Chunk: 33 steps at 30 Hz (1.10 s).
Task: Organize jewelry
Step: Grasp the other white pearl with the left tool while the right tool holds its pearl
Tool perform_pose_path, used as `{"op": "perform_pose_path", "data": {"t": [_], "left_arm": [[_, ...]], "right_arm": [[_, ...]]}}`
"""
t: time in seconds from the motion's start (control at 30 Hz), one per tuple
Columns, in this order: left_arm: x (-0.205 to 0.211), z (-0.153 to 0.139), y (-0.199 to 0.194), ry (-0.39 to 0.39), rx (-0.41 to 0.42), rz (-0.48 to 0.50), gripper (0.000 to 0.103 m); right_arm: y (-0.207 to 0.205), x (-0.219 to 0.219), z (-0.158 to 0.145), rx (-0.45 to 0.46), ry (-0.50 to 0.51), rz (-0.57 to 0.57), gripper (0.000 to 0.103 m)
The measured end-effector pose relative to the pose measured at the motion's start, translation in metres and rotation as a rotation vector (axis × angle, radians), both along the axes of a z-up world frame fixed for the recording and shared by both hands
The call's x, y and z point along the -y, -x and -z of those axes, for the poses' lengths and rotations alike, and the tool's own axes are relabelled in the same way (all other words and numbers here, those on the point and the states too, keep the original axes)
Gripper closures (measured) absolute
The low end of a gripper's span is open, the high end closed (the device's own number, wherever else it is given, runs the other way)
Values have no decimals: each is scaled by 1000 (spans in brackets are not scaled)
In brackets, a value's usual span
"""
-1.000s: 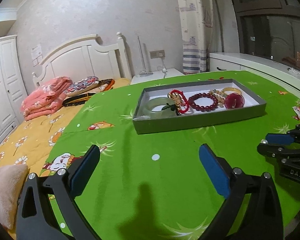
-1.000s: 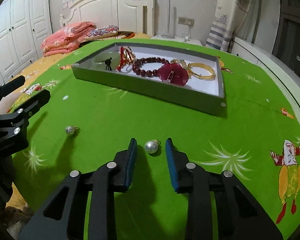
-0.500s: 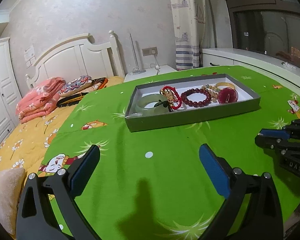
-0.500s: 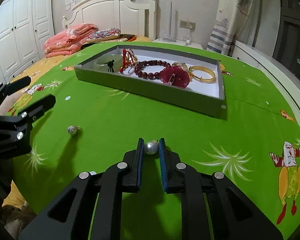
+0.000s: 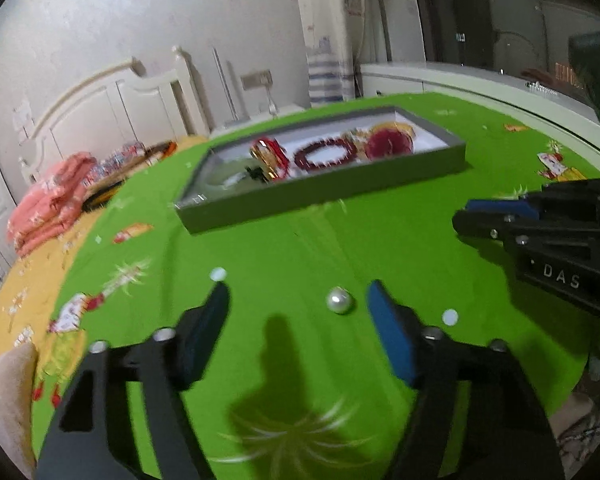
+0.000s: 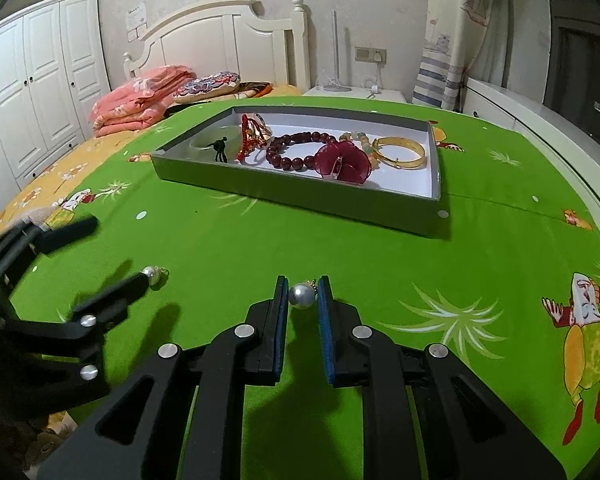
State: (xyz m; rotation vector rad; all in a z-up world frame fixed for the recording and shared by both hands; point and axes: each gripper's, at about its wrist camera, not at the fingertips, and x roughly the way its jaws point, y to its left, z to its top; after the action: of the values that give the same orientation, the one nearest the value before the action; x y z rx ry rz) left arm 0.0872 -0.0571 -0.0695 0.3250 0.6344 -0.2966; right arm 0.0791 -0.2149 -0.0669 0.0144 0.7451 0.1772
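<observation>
Pearls in both sets of fingers: two pickups going at once

Pearl number one [image 6: 301, 296] sits between the right gripper [image 6: 302, 300] pads now, and what a squeeze that has been: a second ago those fingers stood wide of it, and now they have narrowed almost onto it. One pad looks to be touching; on the other side a sliver of gap may remain, so I call it closing in rather than firmly pinched. The pearl seems to rest on the green cloth [image 6: 380, 264] yet.

Over on the other side, big change! The left gripper [image 5: 296, 300] has swung down and forward, the view blurred with motion, and the second pearl [image 5: 339, 300] has come into its span. Those fingers are spread wide, the pearl lying on the cloth nearer the right-hand pad than the other, touching neither.

That means both loose earrings look lined up for collection, and the grey tray [image 6: 300, 196] beyond, already holding the dark red bead bracelet [image 6: 296, 152], the gold bangle [image 6: 400, 152] and the red flower piece [image 6: 344, 162], is the likely destination.

Pose check: both tools are low over the table, fingers pointing roughly toward the tray, the left one angled in from the side and nearly level with the cloth.
</observation>
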Motion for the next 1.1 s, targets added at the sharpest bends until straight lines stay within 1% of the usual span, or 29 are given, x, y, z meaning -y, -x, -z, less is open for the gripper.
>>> {"op": "perform_pose_path", "data": {"t": [0.07,0.1,0.23,0.3,0.33,0.4,0.43,0.47,0.53,0.77,0.93,1.1], "left_arm": [[2,3,-2,-6,-10,-16,51],[2,4,-4,-5,-16,-31,52],[0,7,-9,12,-53,-40,56],[-1,8,-10,13,-65,-37,61],[-1,9,-11,16,-74,-32,66],[-3,9,-12,31,-81,-24,68],[-4,9,-13,43,-87,-17,73],[-5,9,-13,52,-91,-10,81],[-7,10,-13,65,-94,0,90],[-12,7,-12,102,-70,-20,90],[-17,3,-3,114,-8,-55,90],[-21,-3,4,111,25,-82,90]], "right_arm": [[0,0,0,2,-1,-2,87],[0,0,0,2,-2,-3,87],[1,1,0,1,-3,-4,87],[1,0,0,2,-3,-4,87],[1,0,0,2,-2,-4,87],[1,0,0,2,-2,-4,87],[1,0,0,2,-1,-5,87],[0,0,0,2,0,-5,87],[0,0,0,2,0,-5,87],[2,0,-1,12,-1,-9,87],[8,-2,-5,48,11,-11,87],[16,-6,-6,64,-1,-26,87]]}}
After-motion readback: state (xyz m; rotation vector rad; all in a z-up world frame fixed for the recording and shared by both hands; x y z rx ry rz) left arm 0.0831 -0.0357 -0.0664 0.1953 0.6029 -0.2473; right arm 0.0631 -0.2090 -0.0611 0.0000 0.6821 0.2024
